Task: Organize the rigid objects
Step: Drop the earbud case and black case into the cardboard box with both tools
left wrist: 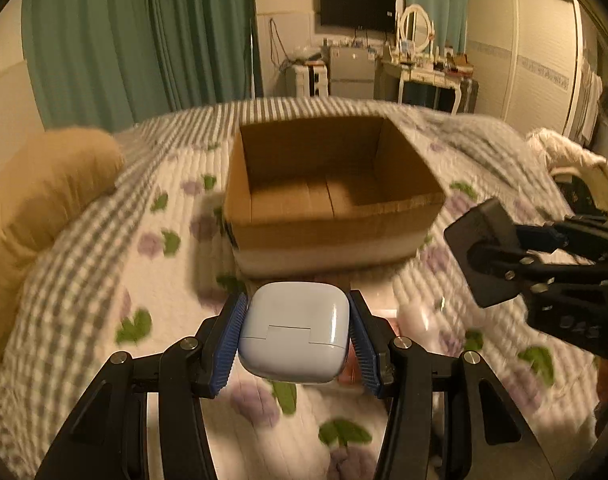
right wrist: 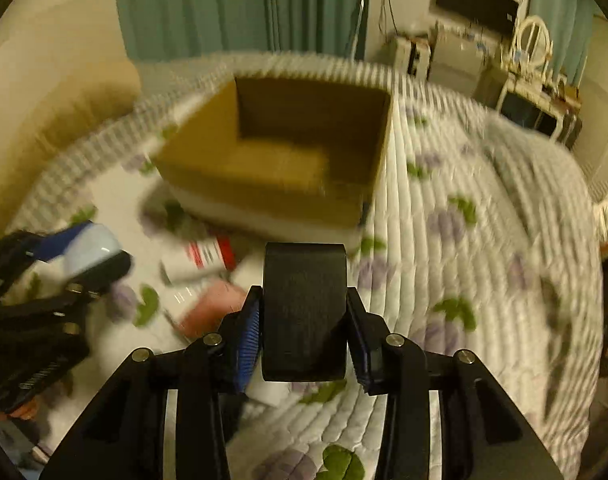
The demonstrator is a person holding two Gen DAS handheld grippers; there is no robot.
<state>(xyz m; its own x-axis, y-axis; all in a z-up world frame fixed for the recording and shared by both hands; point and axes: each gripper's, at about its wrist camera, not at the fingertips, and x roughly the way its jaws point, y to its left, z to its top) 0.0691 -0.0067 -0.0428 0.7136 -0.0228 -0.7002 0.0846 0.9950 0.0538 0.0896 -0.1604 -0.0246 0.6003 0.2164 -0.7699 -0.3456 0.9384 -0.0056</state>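
While poised over the quilted bed (left wrist: 103, 280), left tool (left wrist: 297, 334) clamped on a pale blue case (left wrist: 295, 332), right tool (right wrist: 304, 316) clamped on a black block (right wrist: 304, 312). Both held off the quilt, short of the open cardboard box (left wrist: 332, 184). Red-and-white packages (right wrist: 207, 264) blurred on the bed near the box.

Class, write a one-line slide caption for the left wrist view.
Left gripper holds a pale blue case before an open cardboard box.
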